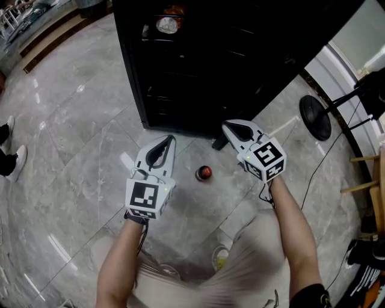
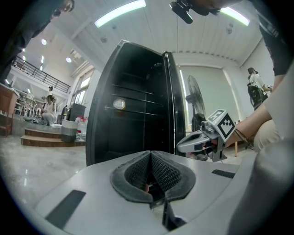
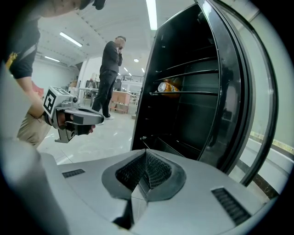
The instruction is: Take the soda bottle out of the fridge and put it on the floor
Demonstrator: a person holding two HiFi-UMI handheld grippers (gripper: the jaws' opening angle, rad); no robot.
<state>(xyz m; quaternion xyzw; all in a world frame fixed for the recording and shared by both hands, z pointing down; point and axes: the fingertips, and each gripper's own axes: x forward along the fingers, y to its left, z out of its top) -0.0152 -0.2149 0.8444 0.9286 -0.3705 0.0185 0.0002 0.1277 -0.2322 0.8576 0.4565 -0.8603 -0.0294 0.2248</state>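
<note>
Left gripper (image 1: 168, 141) shut tight, empty | right gripper (image 1: 228, 127) same | we see soda bottle (image 1: 204, 173) standing up on floor (image 1: 90, 120), at 4 o'clock from left, neither nearer.

1. Ceiling strip lights (image 2: 120, 13) give bright, even light, and the polished floor (image 1: 72, 138) carries pale streaks of glare.
2. The fridge (image 1: 228, 54) interior is dark, its shelves barely readable.
3. Both gripper views bend strongly, with black vignetted corners.
4. The head view is slightly soft, and the trousers (image 1: 240, 271) smear at its lower edge.

polished grey marble floor (image 1: 78, 138), glossy black fridge (image 1: 240, 54) with metal shelves (image 3: 193, 93).
</note>
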